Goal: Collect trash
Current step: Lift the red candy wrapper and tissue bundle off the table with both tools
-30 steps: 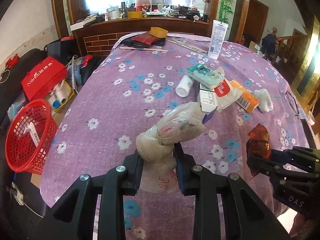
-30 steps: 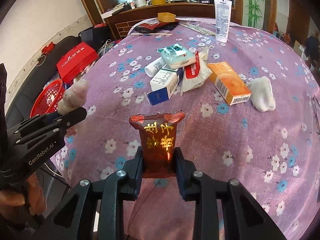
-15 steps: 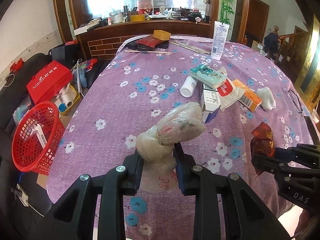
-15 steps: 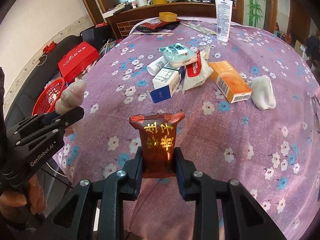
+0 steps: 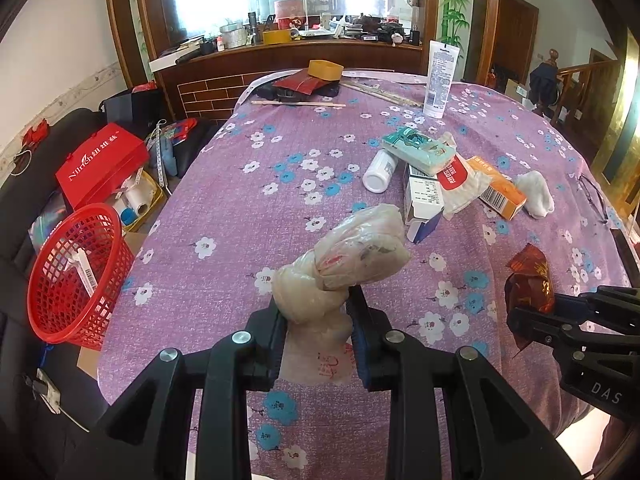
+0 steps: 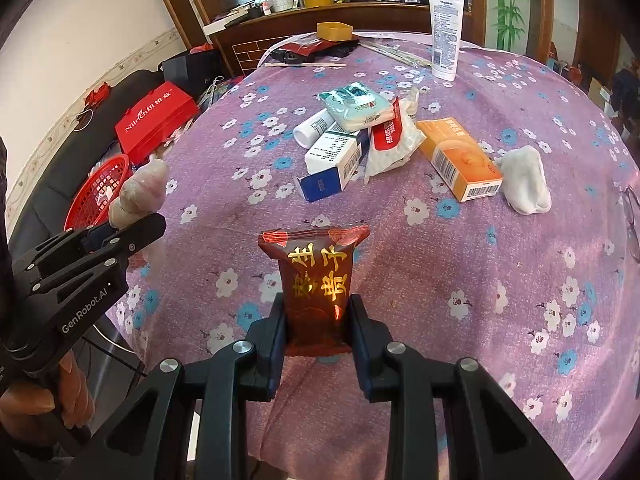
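Each camera sits just behind its own gripper and looks steeply down along the fingers, close above the near edge of the table (image 5: 248, 216). The left view faces slightly rightward, taking in the red basket (image 5: 76, 276). Both share the tabletop clutter and each other's gripper.

"GenRobot.AI" on left tongs (image 6: 120, 236); "DAS" on right tongs (image 5: 532, 312); "Nuren"? on red box (image 5: 100, 162)

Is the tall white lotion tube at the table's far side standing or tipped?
Standing: the white lotion tube rests upright on its cap.
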Action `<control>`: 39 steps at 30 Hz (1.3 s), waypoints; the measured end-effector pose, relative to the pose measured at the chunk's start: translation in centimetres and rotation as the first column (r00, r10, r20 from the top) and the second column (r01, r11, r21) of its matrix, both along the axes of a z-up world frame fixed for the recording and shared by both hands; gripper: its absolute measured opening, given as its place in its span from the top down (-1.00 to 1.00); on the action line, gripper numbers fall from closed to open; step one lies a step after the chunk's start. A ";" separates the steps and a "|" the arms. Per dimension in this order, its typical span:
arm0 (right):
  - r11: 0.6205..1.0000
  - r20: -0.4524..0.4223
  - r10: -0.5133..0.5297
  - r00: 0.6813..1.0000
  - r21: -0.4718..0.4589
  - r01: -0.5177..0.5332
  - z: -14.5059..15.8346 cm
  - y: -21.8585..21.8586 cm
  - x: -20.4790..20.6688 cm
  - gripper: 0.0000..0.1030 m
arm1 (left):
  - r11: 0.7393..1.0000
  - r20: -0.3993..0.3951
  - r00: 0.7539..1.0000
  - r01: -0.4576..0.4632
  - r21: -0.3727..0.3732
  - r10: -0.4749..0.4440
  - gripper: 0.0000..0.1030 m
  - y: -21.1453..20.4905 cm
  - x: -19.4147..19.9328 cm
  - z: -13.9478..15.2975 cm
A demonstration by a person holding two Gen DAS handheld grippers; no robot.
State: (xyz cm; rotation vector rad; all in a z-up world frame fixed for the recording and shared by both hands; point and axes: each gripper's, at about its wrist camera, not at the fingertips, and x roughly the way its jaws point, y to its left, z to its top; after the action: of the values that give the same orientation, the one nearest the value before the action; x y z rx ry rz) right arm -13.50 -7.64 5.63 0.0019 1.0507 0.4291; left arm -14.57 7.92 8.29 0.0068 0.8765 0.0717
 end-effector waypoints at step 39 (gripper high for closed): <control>0.980 -0.014 -0.199 0.980 0.023 0.199 -0.2 -7.0 0.3 0.39 | 0.990 -0.004 0.990 0.141 -0.005 -0.141 0.47 -5.2 3.2 -0.5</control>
State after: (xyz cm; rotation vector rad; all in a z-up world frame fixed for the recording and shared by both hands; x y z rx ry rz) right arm -13.23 -14.68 5.46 0.1303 1.0451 0.2604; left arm -11.33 2.72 7.81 0.0648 0.8778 -0.0626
